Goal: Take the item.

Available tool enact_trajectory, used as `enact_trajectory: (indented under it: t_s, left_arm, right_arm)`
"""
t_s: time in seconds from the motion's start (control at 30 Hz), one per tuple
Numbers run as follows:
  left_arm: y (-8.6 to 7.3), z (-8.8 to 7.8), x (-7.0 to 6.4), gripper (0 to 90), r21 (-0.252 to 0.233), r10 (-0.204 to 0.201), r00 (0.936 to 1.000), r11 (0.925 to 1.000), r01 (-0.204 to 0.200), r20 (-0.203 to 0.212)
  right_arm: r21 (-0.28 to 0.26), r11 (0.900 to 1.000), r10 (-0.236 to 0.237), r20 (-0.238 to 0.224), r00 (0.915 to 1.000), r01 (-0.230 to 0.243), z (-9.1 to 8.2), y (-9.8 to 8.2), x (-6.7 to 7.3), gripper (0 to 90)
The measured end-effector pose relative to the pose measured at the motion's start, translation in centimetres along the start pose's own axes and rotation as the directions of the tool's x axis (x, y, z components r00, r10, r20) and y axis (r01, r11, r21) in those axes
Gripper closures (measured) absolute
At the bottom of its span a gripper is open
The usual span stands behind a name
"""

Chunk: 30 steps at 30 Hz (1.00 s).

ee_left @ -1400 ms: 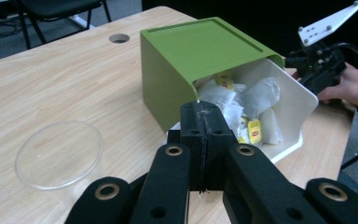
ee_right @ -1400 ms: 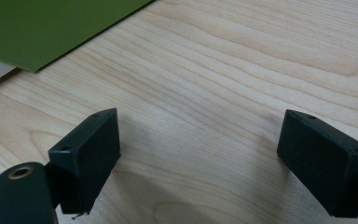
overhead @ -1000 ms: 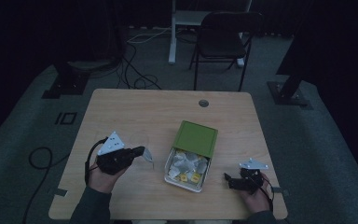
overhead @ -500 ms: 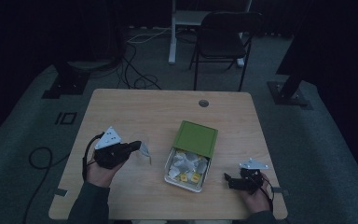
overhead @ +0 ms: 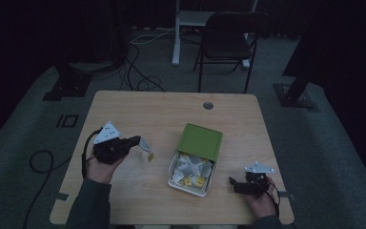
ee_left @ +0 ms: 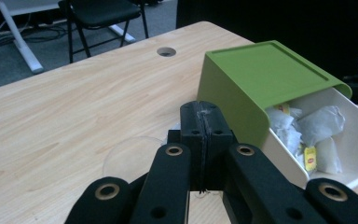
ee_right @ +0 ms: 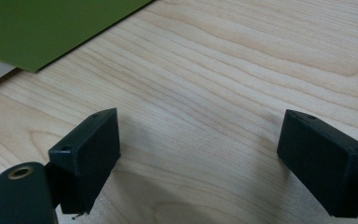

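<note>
Left gripper [overhead: 136, 141] sits left of the box [overhead: 194, 160], held in the person's left hand [overhead: 101, 164], jaws pressed tight together. In the high view a tea bag [overhead: 144, 143] hangs off the jaw tips, its yellow tag [overhead: 150, 156] dangling just below, both well left of the box and above the table [overhead: 143, 107]. In the left gripper view the jaws meet flat with a thin pale bit pinched in the seam, and the round pale tea bag [ee_left: 133, 156] shows under them, near the box's left side. Box is white with a green lid [overhead: 201, 141] slid back over its far half; near half is open, with more tea bags [overhead: 189, 168] and yellow tags inside. Right gripper [overhead: 232, 182] rests on the table just right of the box's near corner, in the right hand [overhead: 261, 200], jaws spread wide with nothing between them, bare wood under them in the right gripper view [ee_right: 198, 154]. Green lid [ee_right: 51, 28] lies ahead of them at that view's upper left. Chair [overhead: 228, 36] stands behind the table, well away from the box.
</note>
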<state>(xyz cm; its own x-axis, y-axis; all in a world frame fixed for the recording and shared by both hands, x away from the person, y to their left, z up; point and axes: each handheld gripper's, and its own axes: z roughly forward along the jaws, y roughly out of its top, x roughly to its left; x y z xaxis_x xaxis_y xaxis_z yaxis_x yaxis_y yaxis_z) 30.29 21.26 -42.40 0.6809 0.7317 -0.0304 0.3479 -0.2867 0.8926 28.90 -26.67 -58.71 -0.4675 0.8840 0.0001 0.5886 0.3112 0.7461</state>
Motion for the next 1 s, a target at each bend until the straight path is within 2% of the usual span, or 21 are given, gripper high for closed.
enact_trajectory:
  t_s: [0.43, 1.0]
  left_arm:
    - [1.1, 0.4, 1.2, 90.0, -0.024, -0.018, 0.9997, 0.9995, 0.018, -0.014]
    - [1.1, 1.7, 3.0, 90.0, -0.018, -0.048, 0.9976, 0.9987, 0.048, -0.049]
  right_arm:
    - [0.001, 1.0, -0.001, 0.0, 1.0, 0.001, 0.0, 0.0, 0.0, 12.7]
    - [0.001, 1.0, -0.003, 0.0, 1.0, 0.003, 0.0, 0.0, 0.0, 12.8]
